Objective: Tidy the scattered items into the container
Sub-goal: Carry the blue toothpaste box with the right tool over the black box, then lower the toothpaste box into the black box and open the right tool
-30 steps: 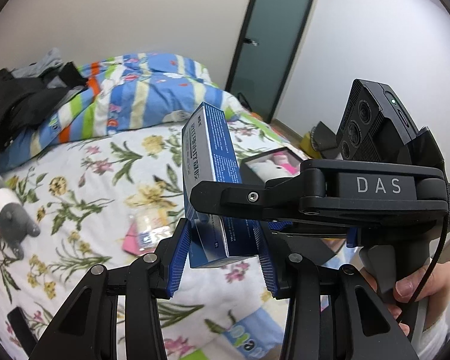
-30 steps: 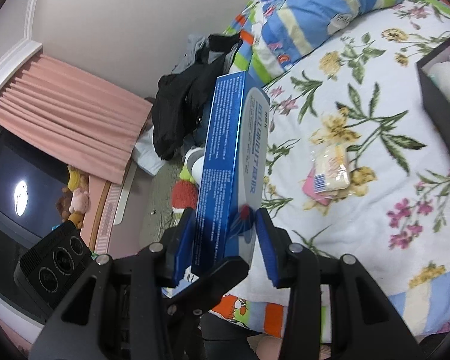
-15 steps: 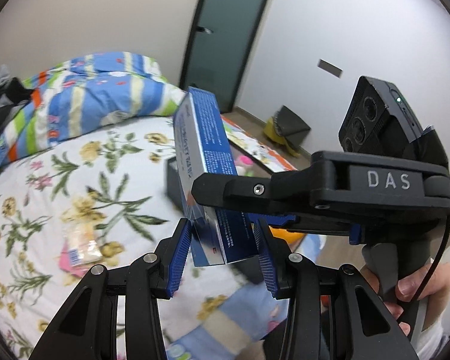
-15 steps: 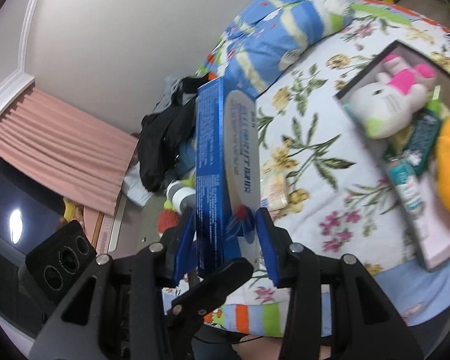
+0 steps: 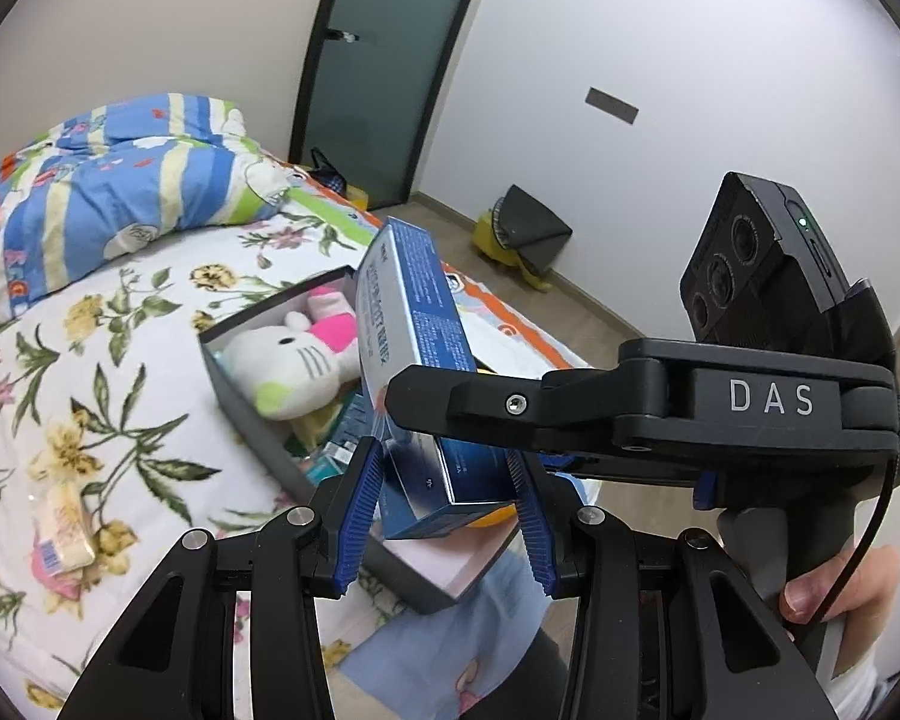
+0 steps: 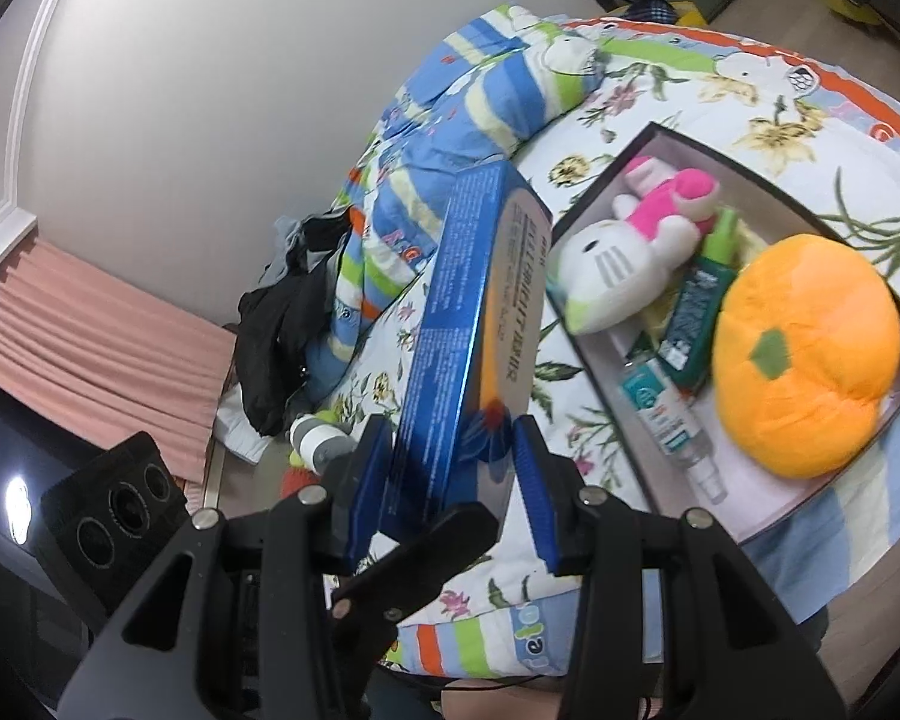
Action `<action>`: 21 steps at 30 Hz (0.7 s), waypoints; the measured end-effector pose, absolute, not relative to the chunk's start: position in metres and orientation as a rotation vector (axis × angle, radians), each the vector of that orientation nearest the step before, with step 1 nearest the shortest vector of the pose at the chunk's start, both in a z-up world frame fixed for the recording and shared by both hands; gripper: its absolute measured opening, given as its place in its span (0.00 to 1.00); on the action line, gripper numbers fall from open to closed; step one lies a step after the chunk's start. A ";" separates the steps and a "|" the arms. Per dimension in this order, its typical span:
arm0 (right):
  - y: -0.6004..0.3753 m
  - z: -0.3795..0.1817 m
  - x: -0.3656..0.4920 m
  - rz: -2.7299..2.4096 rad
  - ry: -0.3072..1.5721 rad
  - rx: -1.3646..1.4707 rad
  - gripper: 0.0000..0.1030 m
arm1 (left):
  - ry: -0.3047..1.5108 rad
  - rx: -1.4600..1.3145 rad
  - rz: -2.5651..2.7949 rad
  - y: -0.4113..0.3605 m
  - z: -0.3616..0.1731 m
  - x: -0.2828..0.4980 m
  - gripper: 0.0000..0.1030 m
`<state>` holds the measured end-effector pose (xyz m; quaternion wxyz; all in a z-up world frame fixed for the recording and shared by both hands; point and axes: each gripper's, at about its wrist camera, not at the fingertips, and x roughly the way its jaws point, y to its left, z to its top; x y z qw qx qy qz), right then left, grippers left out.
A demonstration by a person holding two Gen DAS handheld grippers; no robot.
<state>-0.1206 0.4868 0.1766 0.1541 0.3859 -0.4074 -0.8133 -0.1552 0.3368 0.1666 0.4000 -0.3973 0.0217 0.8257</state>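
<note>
I am gripping the box point(image 6: 474, 324) with both the right gripper point(image 6: 450, 480) and the left gripper point(image 5: 450, 498), hovering beside the tray point(image 6: 744, 147); I should lower it flat into the free space.

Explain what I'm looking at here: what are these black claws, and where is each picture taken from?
No robot: a person carries two hand-held grippers, each with a fisheye camera looking along its jaws. One picture comes from the left gripper, the other from the right gripper. Both appear to clamp the same blue box above a flowered bed. On the bed sits a dark tray holding a white cat toy, an orange pumpkin toy and bottles. A small packet lies loose on the sheet.
</note>
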 end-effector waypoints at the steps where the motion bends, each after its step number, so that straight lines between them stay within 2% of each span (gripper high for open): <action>1: 0.490 0.175 -0.121 -2.333 -1.170 1.108 0.41 | 0.061 -1.008 2.086 0.341 0.164 -0.156 0.43; 21: 0.522 0.121 -0.136 -2.305 -1.246 1.201 0.42 | 0.083 -1.116 2.028 0.381 0.114 -0.179 0.43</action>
